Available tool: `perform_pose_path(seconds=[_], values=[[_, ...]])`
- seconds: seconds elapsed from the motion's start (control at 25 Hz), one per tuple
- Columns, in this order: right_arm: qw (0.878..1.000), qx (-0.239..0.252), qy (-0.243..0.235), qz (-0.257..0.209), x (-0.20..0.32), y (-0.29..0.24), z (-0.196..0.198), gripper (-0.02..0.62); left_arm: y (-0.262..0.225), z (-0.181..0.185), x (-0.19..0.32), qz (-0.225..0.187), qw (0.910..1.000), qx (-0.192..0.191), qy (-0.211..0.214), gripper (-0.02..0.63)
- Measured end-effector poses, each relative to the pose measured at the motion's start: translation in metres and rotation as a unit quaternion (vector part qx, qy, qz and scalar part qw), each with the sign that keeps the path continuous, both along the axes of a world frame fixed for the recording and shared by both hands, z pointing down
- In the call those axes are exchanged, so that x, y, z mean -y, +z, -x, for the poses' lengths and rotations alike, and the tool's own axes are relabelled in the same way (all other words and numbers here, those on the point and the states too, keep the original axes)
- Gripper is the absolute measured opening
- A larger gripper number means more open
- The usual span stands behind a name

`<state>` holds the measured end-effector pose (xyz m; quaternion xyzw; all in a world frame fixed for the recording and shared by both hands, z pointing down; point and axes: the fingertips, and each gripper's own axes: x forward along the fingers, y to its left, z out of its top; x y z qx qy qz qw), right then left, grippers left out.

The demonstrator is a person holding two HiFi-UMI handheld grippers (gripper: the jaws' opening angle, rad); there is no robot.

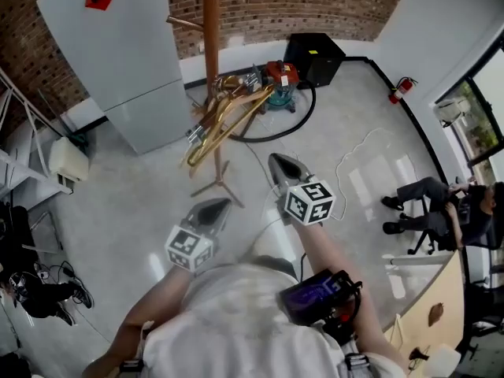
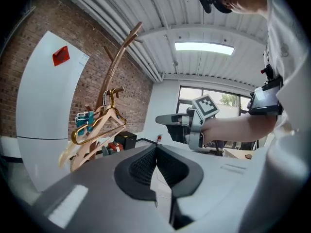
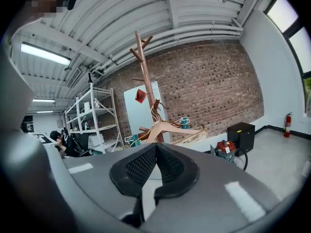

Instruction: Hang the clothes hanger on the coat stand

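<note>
The wooden coat stand rises from the floor ahead of me, with several wooden and gold clothes hangers hanging in a bunch on its lower pegs. My left gripper and right gripper are both held out short of the stand, a little apart from it. In the left gripper view the left gripper has its pads together and nothing between them, with the hangers to the left and the right gripper beyond. In the right gripper view the right gripper is shut and empty, with the stand and hangers straight ahead.
A tall white cabinet stands left of the stand. Behind it are a red vacuum cleaner with a black hose, and a black box. A white cable lies on the floor. A person sits at the right. Metal shelving stands at the left.
</note>
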<state>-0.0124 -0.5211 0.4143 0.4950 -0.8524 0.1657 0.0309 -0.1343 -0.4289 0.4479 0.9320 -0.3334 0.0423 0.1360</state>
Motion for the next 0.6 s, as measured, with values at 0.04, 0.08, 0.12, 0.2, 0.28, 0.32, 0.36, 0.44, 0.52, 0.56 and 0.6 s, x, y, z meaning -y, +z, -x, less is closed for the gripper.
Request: perform_pose_path(seconds=[0.04,0.08,0.12,0.2,0.28,0.32,0.36,0.44,0.52,0.56,0.6], values=[[1.000,-0.003,-0.001,0.001,-0.012,0.002,-0.004,0.014,0.000,-0.002,-0.002,0.002,1.0000,-0.002,0.004,0.002],[1.000,-0.005,-0.003,0.002,-0.023,0.004,-0.007,0.014,-0.001,-0.004,-0.004,0.002,1.0000,-0.005,0.006,0.002],[1.000,-0.007,-0.006,0.000,-0.031,0.006,-0.011,0.014,-0.001,-0.006,-0.004,0.001,1.0000,-0.006,0.007,0.002],[1.000,-0.009,-0.015,-0.005,-0.043,0.009,-0.017,0.014,-0.002,-0.009,-0.001,-0.005,1.0000,-0.007,0.005,0.002],[1.000,-0.010,-0.021,-0.005,-0.059,0.016,-0.024,0.014,-0.001,-0.013,-0.003,-0.006,1.0000,-0.006,0.003,0.002],[1.000,-0.008,-0.022,-0.003,-0.069,0.020,-0.029,0.014,0.000,-0.016,-0.006,-0.003,1.0000,-0.005,0.003,0.002],[1.000,-0.005,-0.020,0.001,-0.080,0.025,-0.035,0.014,0.001,-0.018,-0.010,0.000,1.0000,-0.004,0.003,0.002],[1.000,0.002,-0.014,0.008,-0.100,0.030,-0.046,0.014,0.001,-0.021,-0.018,0.003,1.0000,-0.002,0.004,0.002],[1.000,0.005,-0.008,0.004,-0.111,0.029,-0.056,0.014,-0.004,-0.022,-0.020,-0.001,1.0000,-0.001,0.004,0.002],[1.000,0.004,-0.008,0.000,-0.114,0.028,-0.059,0.014,-0.009,-0.023,-0.020,-0.005,1.0000,0.000,0.003,0.002],[1.000,0.004,-0.007,-0.003,-0.117,0.025,-0.062,0.014,-0.012,-0.025,-0.021,-0.008,1.0000,0.001,0.002,0.002]])
